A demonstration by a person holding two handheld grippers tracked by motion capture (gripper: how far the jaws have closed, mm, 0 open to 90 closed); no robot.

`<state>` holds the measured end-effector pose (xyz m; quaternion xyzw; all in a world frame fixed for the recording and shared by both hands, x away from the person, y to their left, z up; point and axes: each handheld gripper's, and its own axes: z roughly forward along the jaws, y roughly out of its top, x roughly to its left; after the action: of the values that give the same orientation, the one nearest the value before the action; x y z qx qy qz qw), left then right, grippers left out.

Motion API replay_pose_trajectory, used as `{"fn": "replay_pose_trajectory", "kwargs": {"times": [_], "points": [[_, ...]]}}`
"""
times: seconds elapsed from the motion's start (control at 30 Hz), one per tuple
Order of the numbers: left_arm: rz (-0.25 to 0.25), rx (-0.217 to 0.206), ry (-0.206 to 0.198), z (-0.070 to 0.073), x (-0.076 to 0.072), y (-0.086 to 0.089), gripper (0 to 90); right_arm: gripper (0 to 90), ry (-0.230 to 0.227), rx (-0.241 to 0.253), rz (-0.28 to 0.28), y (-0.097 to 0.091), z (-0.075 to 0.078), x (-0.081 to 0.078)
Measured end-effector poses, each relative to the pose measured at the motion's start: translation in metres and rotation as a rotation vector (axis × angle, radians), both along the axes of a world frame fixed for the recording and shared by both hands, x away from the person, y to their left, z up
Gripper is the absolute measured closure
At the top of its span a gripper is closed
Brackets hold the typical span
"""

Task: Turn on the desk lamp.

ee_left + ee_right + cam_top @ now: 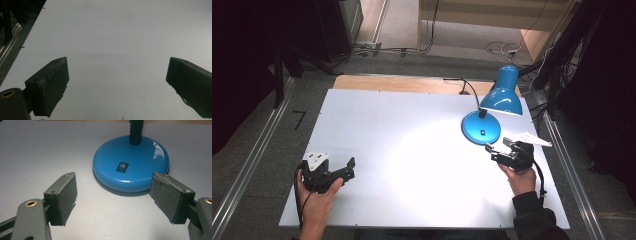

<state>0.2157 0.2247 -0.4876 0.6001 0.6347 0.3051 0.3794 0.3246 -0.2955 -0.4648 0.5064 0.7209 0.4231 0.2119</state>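
Note:
A blue desk lamp stands at the table's right, with its round base (pixel 481 127) on the white tabletop and its shade (pixel 502 92) tilted over it. A black switch (pixel 122 166) sits on the base (pixel 131 165), and the black neck (pixel 136 131) rises behind it. My right gripper (pixel 498 145) (pixel 113 195) is open just in front of the base, with nothing between its pads. My left gripper (pixel 349 169) (pixel 117 77) rests open near the front left of the table, over bare surface.
The white tabletop (pixel 412 125) carries a bright pool of lamp light in the middle. The lamp's cable (pixel 459 85) runs off the back edge. Metal rails (pixel 247 170) flank the table on both sides, and dark stands rise at the back corners.

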Motion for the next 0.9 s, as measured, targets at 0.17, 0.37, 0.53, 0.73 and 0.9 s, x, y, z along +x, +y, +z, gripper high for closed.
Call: {"fn": "replay_pose_trajectory", "kwargs": {"times": [0.17, 0.37, 0.53, 0.73, 0.9], "points": [[0.000, -0.003, -0.001, 0.000, 0.000, 0.000, 5.0, 20.0, -0.002, -0.003, -0.006, -0.002, 0.000, -0.003], [0.005, -0.003, -0.002, 0.000, 0.000, 0.001, 5.0, 20.0, -0.008, 0.004, -0.009, -0.009, 0.003, -0.010], [0.005, -0.002, -0.005, 0.000, 0.000, 0.000, 5.0, 20.0, -0.009, 0.004, -0.019, -0.015, 0.004, -0.016], [0.005, -0.004, -0.002, 0.000, 0.001, 0.000, 5.0, 20.0, -0.009, 0.008, -0.022, -0.022, 0.006, -0.022], [0.005, -0.004, -0.002, 0.000, 0.000, 0.000, 5.0, 20.0, -0.006, 0.000, -0.016, -0.025, 0.005, -0.027]]}}
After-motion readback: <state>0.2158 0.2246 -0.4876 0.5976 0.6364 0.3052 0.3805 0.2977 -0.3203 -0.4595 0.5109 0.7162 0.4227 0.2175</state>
